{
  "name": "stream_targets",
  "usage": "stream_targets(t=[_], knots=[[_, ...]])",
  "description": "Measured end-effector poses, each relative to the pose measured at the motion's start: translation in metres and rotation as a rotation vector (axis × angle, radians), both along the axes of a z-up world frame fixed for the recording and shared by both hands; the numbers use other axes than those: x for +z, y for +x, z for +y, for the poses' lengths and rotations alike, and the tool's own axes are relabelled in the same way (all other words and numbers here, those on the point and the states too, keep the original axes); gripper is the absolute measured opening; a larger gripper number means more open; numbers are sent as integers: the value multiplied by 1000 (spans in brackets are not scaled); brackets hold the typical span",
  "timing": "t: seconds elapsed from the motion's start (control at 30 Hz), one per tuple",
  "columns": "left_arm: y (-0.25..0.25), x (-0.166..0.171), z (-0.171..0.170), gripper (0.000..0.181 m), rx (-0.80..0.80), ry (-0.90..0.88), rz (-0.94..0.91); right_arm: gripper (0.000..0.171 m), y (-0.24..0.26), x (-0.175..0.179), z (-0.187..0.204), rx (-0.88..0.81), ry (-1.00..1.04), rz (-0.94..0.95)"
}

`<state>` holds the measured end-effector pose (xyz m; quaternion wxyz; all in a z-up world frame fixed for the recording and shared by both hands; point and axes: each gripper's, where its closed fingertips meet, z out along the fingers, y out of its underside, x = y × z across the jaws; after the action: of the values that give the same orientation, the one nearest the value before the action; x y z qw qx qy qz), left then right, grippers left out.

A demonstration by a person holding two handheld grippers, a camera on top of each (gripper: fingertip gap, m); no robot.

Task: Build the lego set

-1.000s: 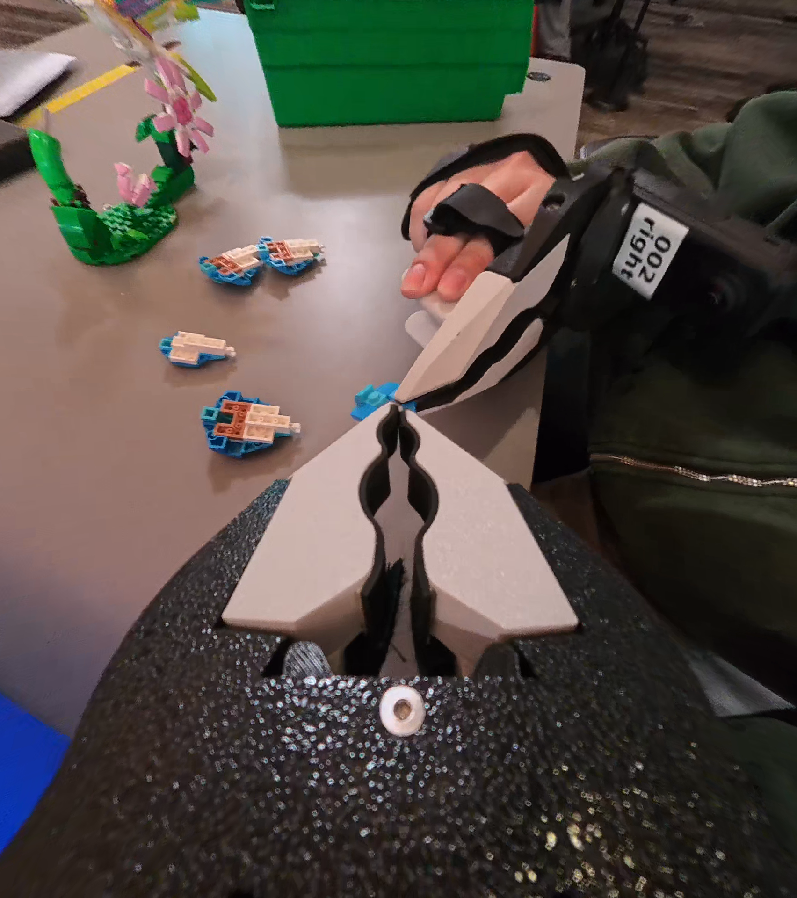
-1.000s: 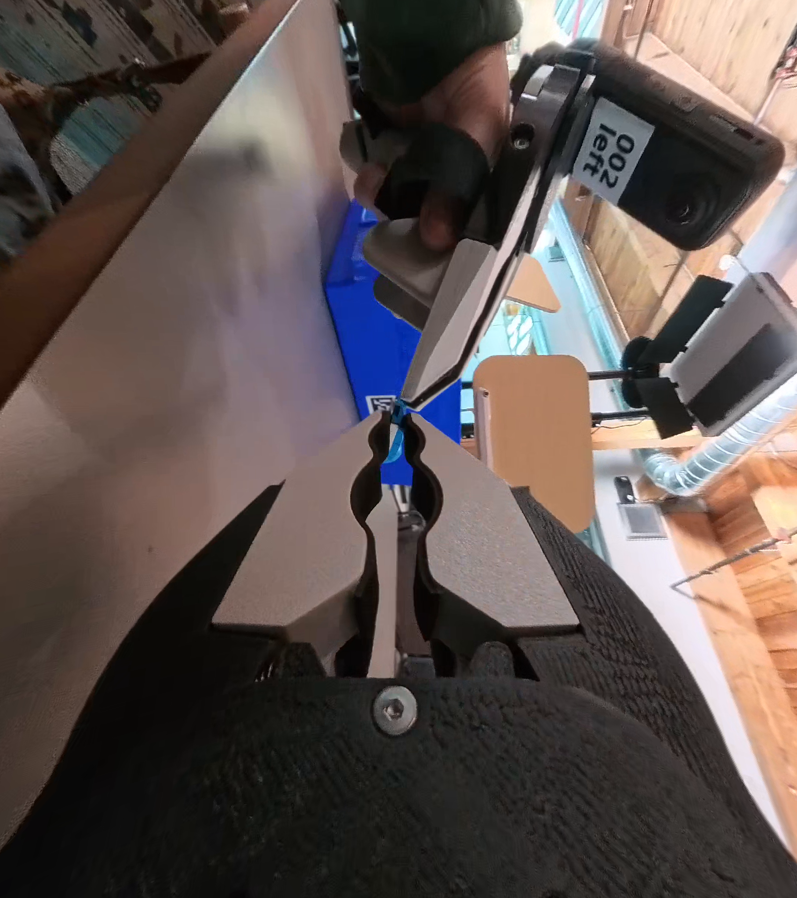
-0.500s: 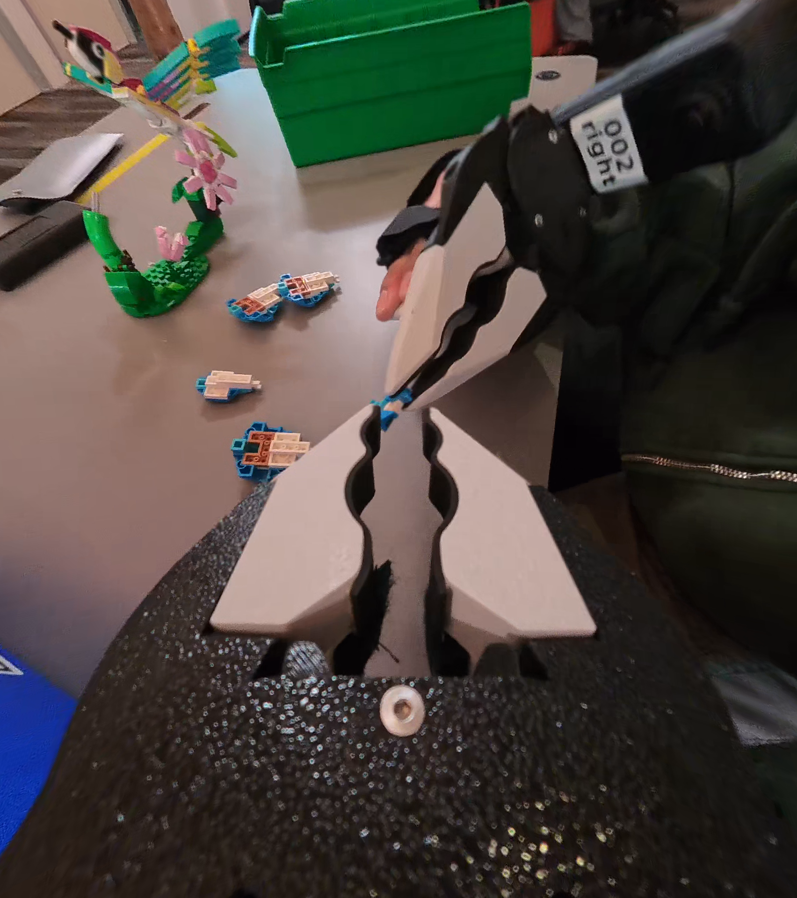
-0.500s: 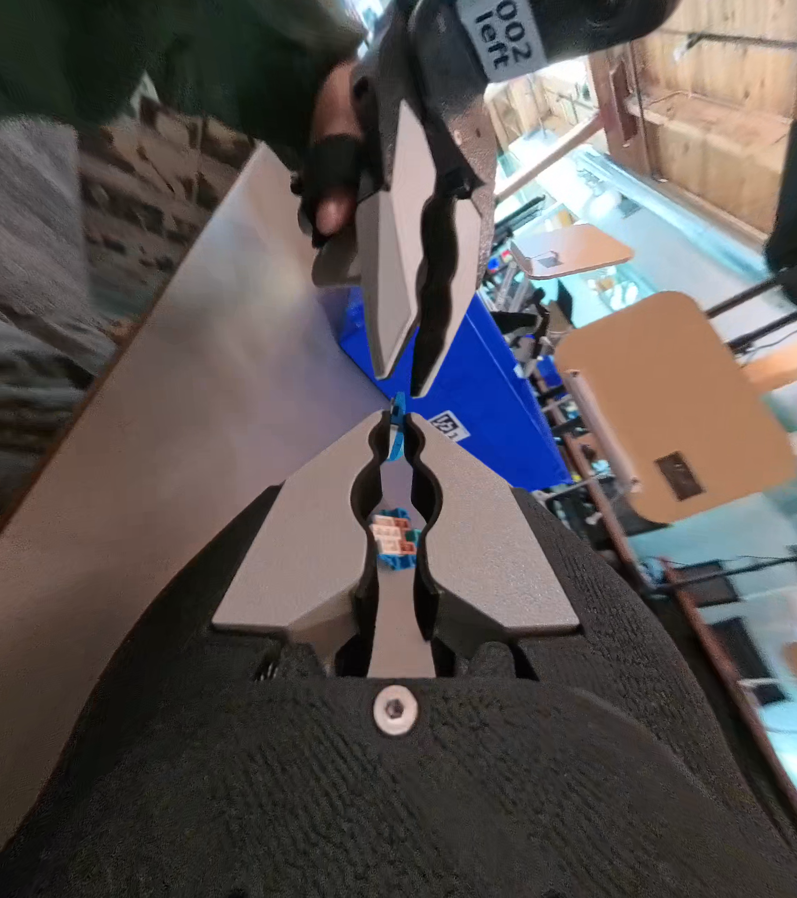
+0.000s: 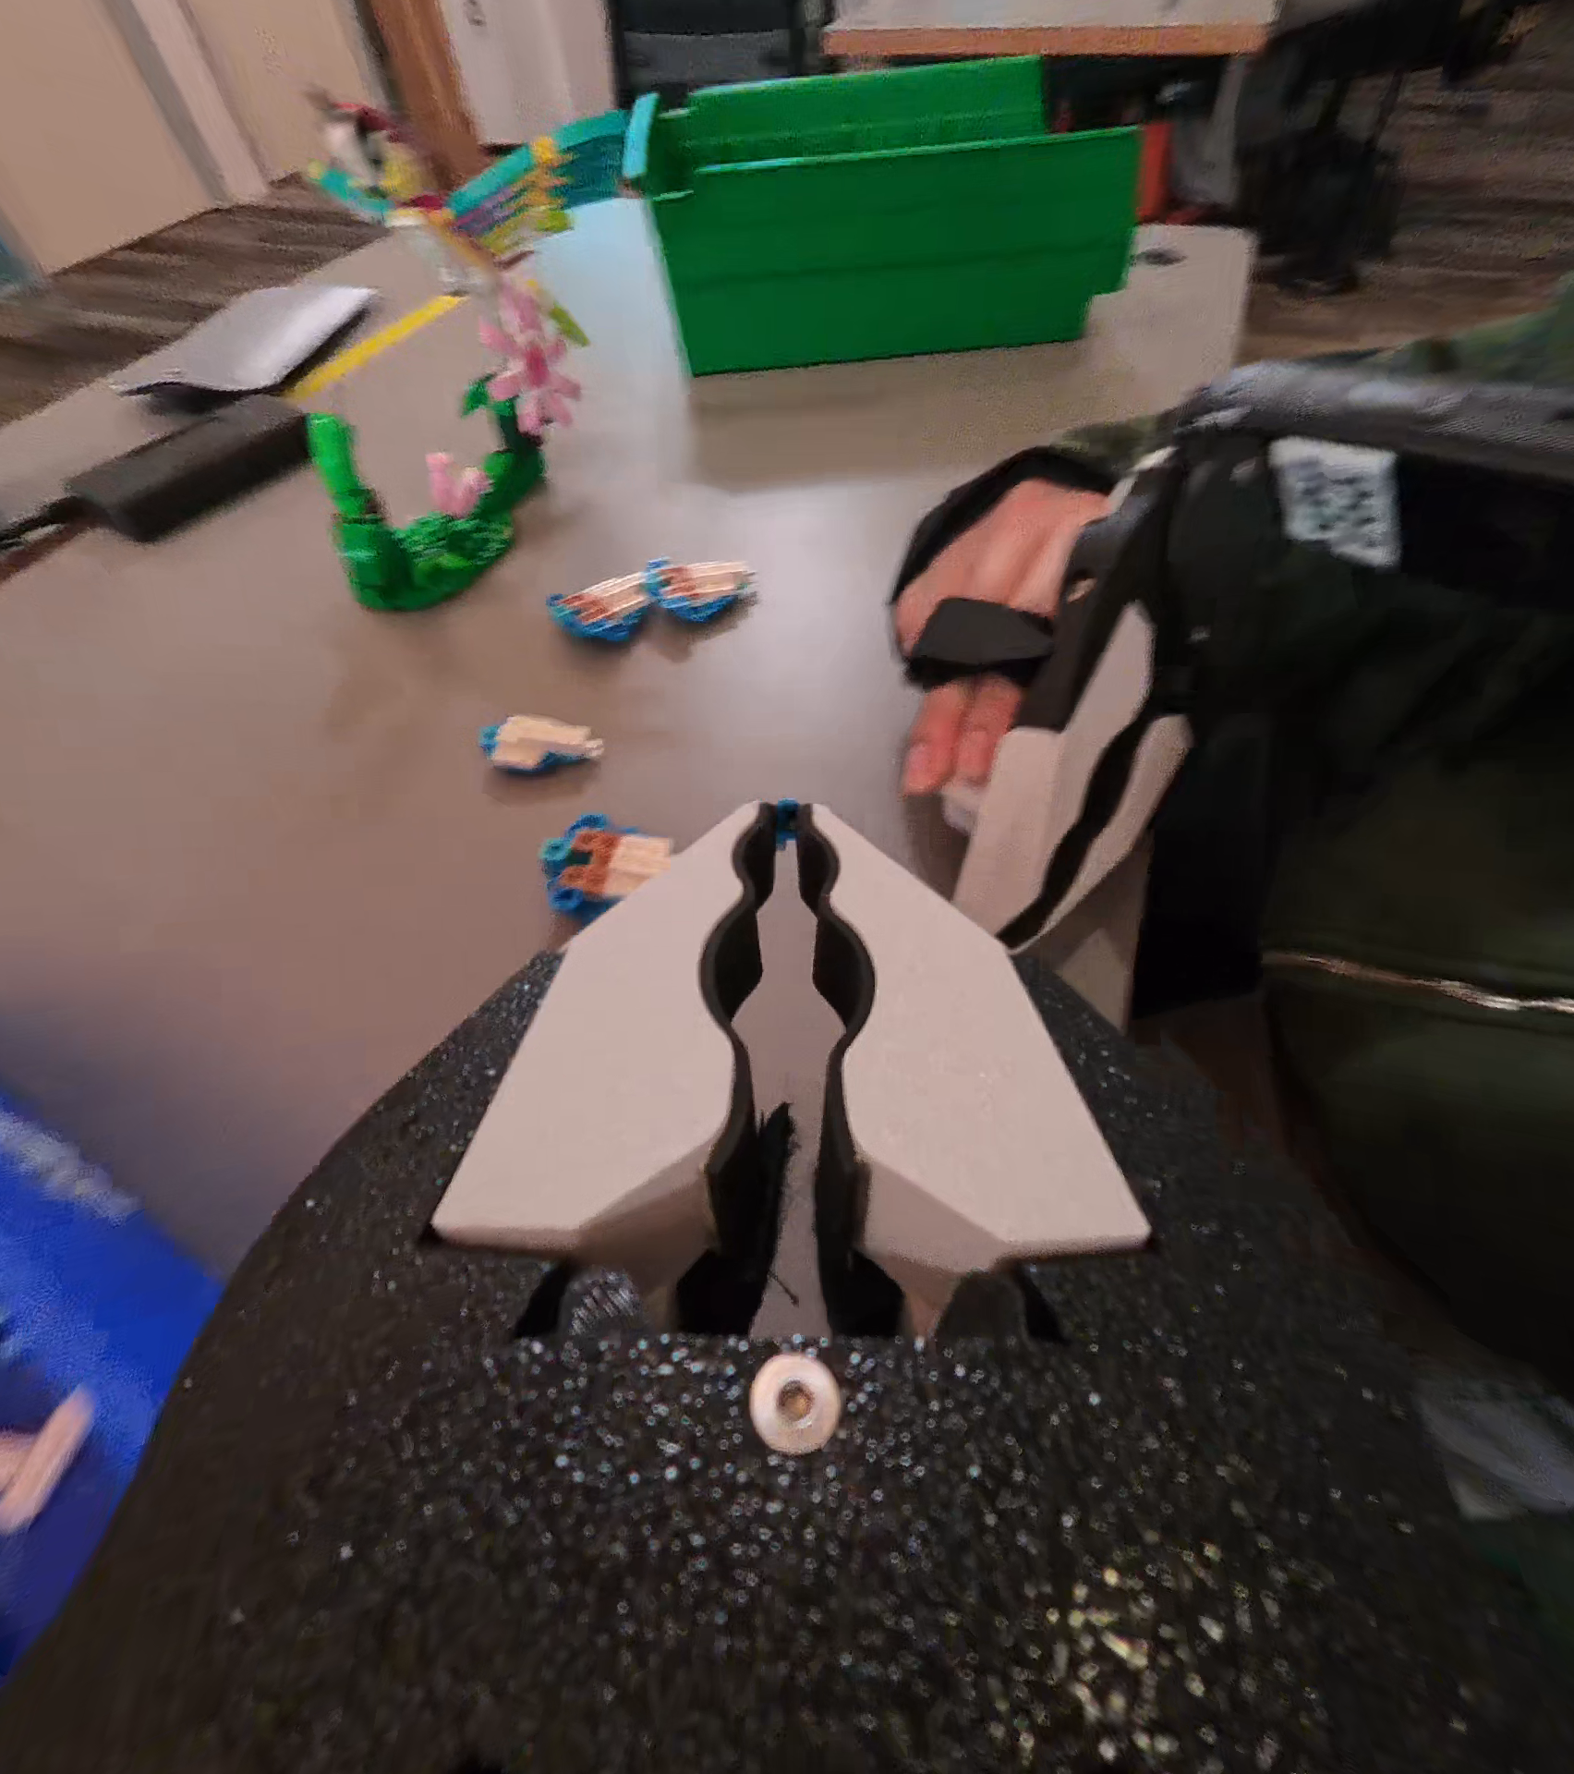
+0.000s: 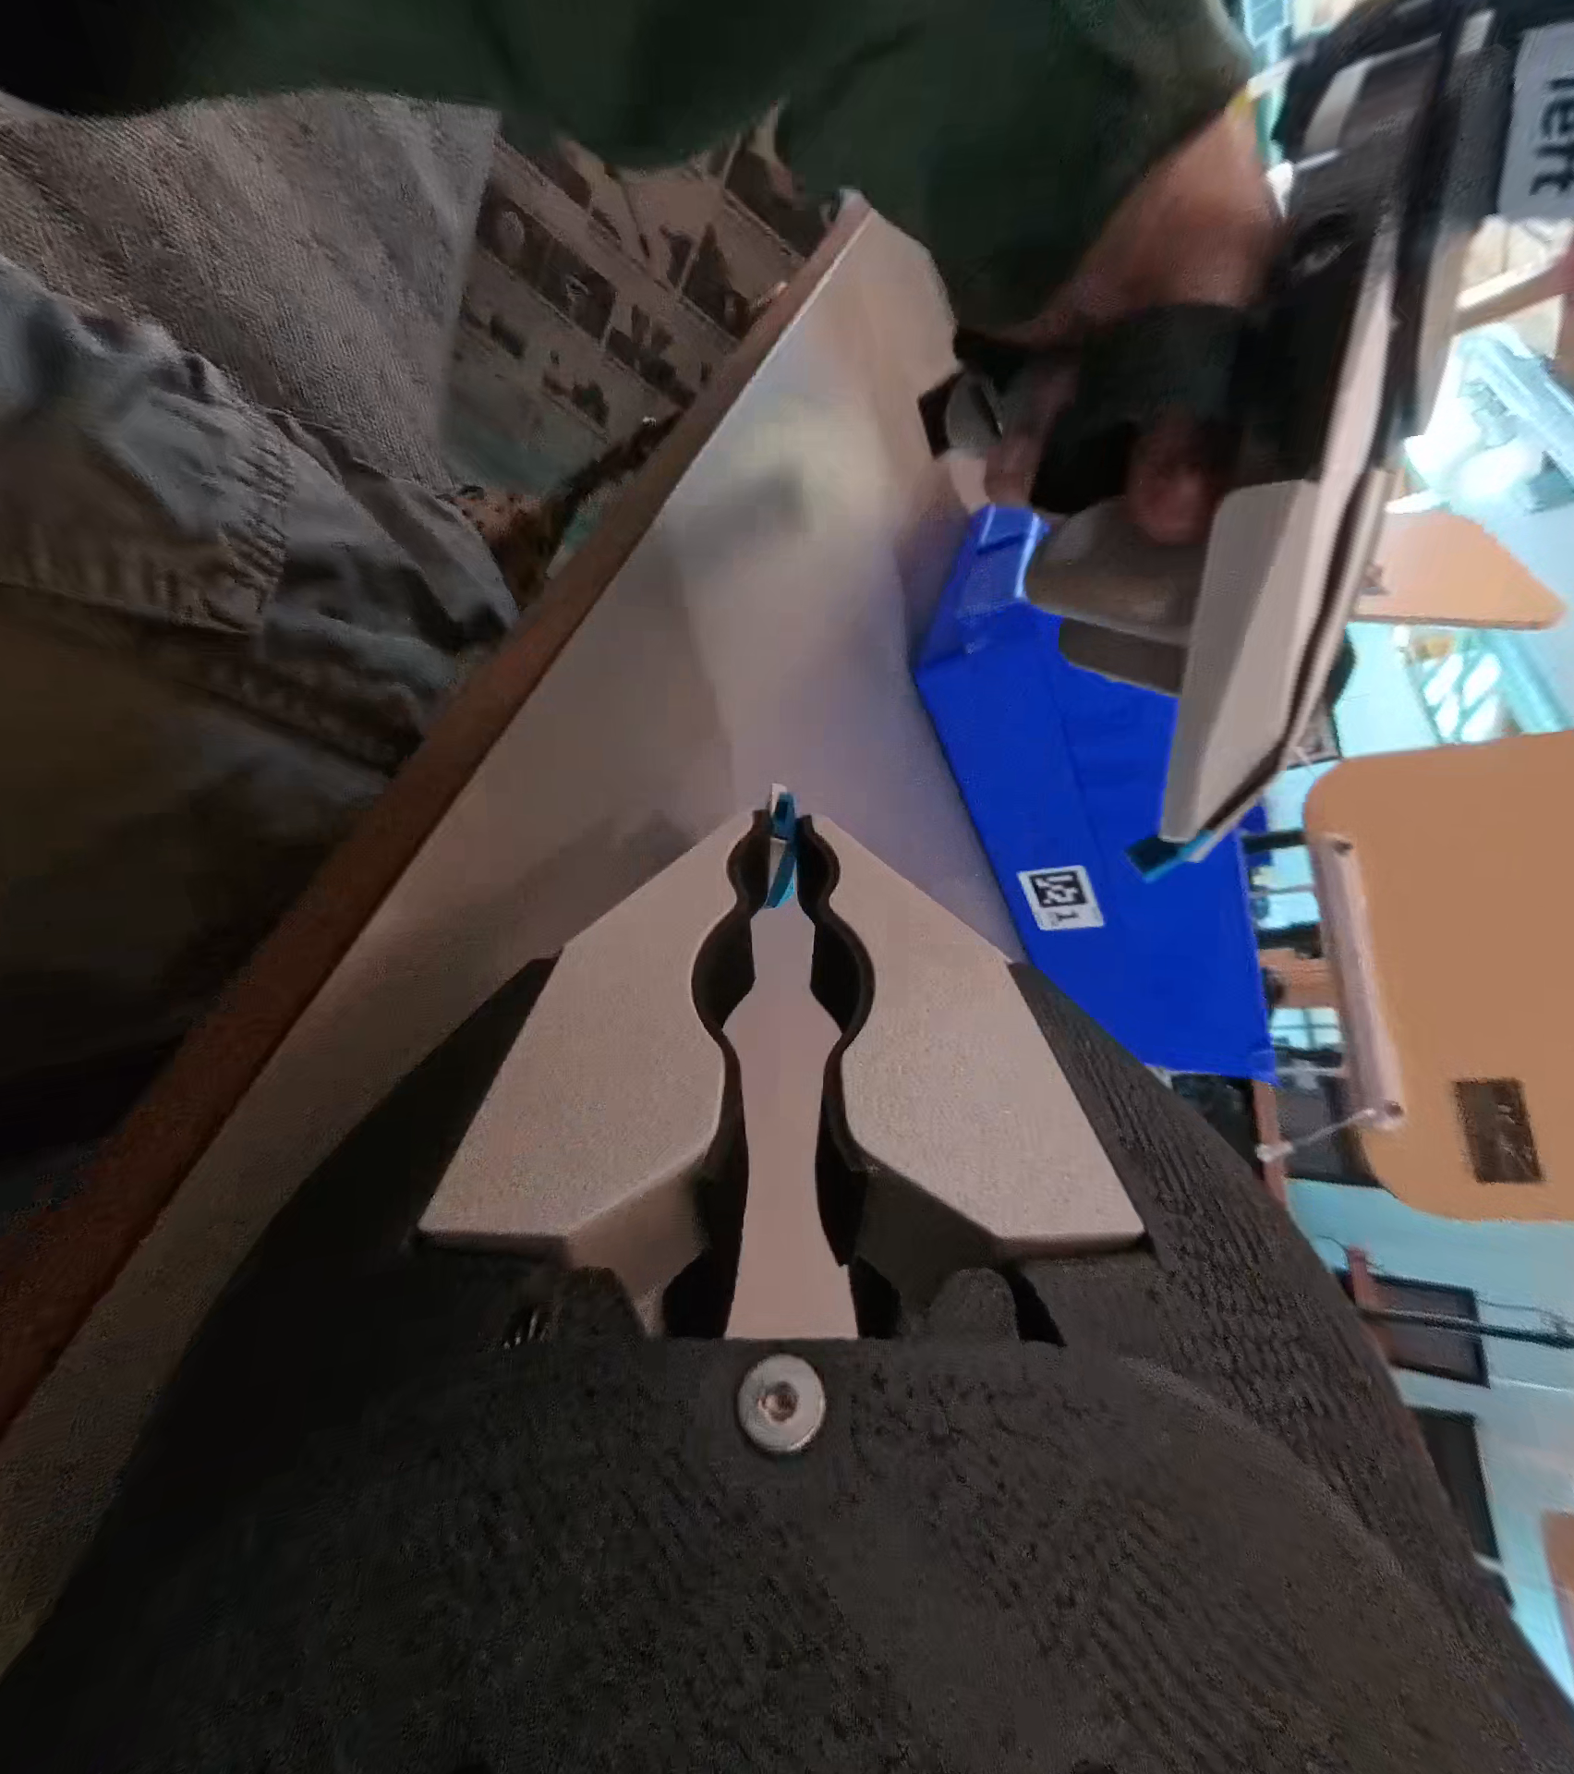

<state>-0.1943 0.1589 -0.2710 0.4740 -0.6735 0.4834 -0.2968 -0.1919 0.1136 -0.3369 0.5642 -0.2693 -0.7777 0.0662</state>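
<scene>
My left gripper is shut on a small blue brick piece at its tips, held above the grey table. In the right wrist view, this gripper sits upper right with the blue piece sticking out of its tips. My right gripper is shut on a thin blue and white brick piece. In the left wrist view it points down at the table's right edge, held by a hand. The two grippers are apart.
Several blue, white and brown brick assemblies lie on the table. Behind them are a green brick plant with pink flowers and a green bin. A blue box stands at the left. A black device lies far left.
The gripper tips met at the blue piece a second ago. The left gripper opened, then shut on a small blue piece. The two grippers have now moved apart, each holding a piece.
</scene>
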Motion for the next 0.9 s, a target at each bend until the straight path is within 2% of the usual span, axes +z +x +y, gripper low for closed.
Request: stream_targets(t=[0.03, 0.13, 0.23, 0.33, 0.43, 0.47, 0.57, 0.6, 0.8, 0.9], knots=[[-11, 1, 11, 0, 85, 32, 20, 2, 0, 6, 5, -19, 8, 34], [-66, 28, 62, 0, 521, 251, 42, 2, 4, 29, 18, -82, 58, 155], [-118, 53, 80, 1, 883, 387, 41, 2, 5, 38, 26, -130, 119, 206], [-136, 60, 79, 0, 983, 422, 47, 2, 6, 42, 33, -161, 100, 233], [-148, 52, 83, 1, 1054, 341, 28, 3, 8, 46, 38, -189, 75, 257], [-153, 44, 85, 7, 1077, 296, 43, 3, 8, 47, 40, -199, 74, 264], [-157, 16, 92, 83, 1096, 139, 82, 3, 10, 51, 44, -221, 87, 285], [-155, 12, 93, 96, 1086, 113, 74, 3, 10, 52, 45, -229, 97, 290], [-139, 34, 92, 101, 1044, 231, 49, 3, 16, 66, 51, -262, 173, 356], [-111, 55, 85, 94, 914, 351, 20, 2, 19, 74, 52, -281, 211, 395]])
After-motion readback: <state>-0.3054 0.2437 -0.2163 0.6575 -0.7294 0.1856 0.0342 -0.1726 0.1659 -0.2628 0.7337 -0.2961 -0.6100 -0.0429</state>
